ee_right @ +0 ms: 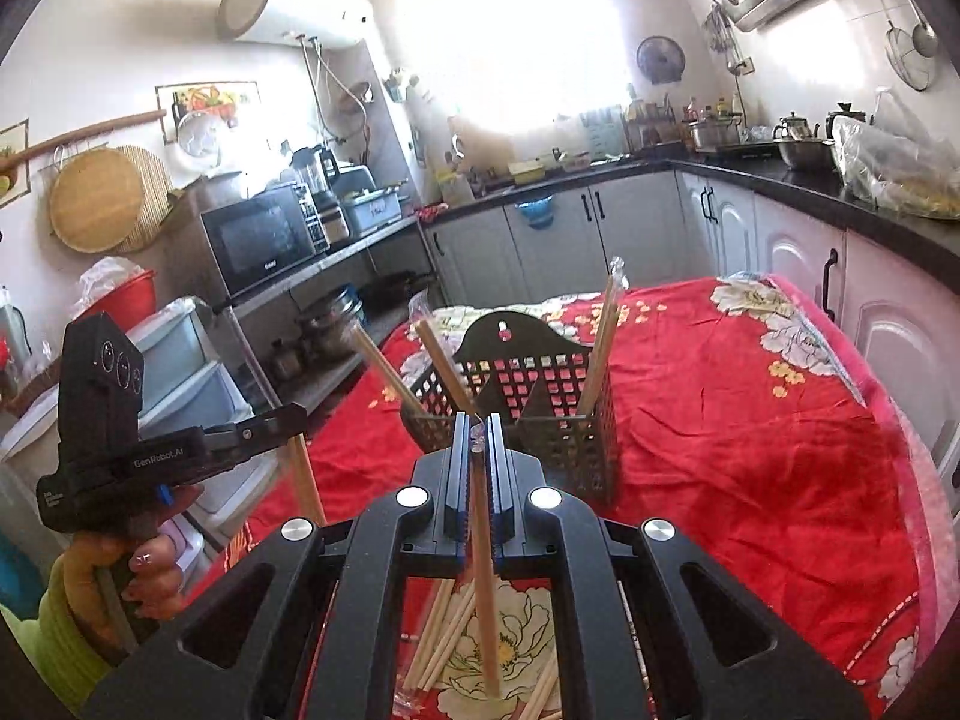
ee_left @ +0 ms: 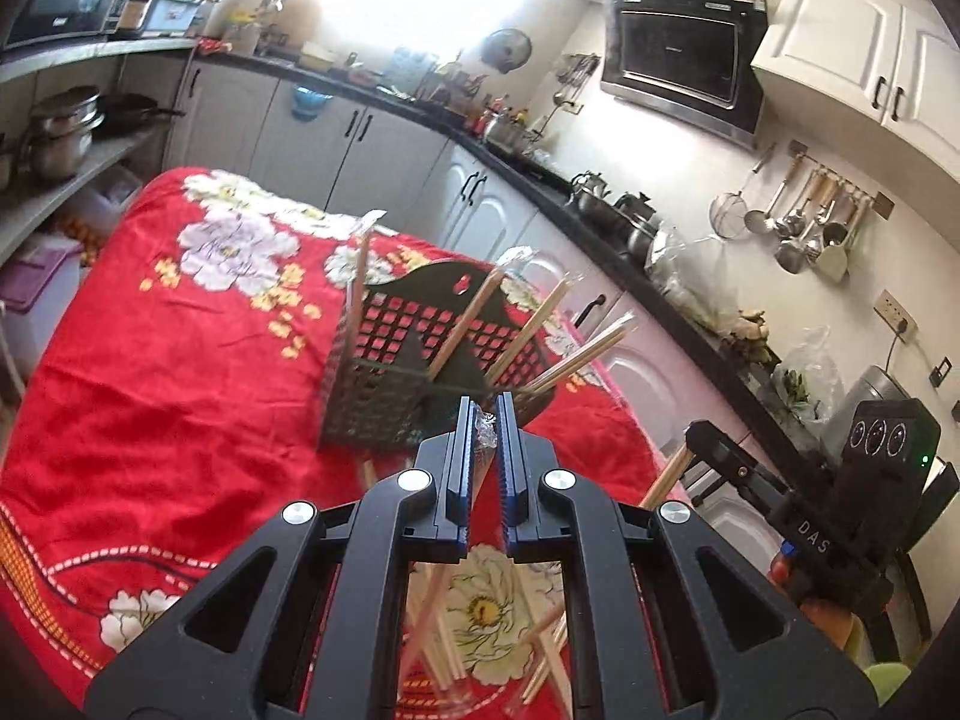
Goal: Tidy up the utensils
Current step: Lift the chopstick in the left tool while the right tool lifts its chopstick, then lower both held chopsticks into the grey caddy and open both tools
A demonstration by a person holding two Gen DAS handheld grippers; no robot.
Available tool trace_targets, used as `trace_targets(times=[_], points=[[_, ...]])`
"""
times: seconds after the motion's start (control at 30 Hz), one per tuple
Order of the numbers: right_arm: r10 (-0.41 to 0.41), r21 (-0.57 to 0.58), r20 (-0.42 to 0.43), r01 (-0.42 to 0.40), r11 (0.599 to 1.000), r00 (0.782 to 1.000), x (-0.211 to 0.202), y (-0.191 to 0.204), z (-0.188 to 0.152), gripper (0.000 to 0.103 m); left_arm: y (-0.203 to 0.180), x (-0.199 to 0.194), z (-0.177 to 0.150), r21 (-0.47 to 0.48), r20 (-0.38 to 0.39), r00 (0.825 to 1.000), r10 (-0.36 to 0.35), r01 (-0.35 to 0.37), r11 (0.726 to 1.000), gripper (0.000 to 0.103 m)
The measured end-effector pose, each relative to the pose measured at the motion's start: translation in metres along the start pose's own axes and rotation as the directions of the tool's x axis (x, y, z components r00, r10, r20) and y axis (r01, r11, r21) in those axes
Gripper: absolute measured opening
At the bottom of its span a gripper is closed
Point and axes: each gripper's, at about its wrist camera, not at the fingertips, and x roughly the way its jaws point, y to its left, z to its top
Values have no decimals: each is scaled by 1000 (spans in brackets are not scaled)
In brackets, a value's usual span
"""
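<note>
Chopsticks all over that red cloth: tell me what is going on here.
A person is sorting wrapped chopsticks into a black mesh holder on the red floral cloth, with a handheld gripper in each hand. The right gripper is shut on one chopstick, just short of the holder. The left gripper pinches a wrapped chopstick at its plastic end. Several chopsticks already stand in the holder; a loose pile lies on the cloth below.

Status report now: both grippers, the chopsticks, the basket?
Left gripper shut on wrapped chopsticks. Right gripper shut on chopstick pair. Black basket ahead, several pairs inside. Loose chopsticks remain on red cloth.
</note>
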Motion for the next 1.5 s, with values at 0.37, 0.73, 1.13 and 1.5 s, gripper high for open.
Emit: trace_targets(times=[0.37,0.73,1.13,1.5], points=[[-6,22,55,5,1000,998,-16,-8,7,5,-32,3,22,51,27,998,-49,48,998,4],[4,29,92,-7,1000,996,-25,-13,16,5,-61,13,41,104,45,995,-86,81,991,4],[41,-10,149,-40,999,988,-25,-4,47,5,-85,24,76,149,99,990,-99,83,985,4],[69,-18,220,-67,998,973,-20,2,89,5,-86,30,115,143,169,983,-76,52,988,4]])
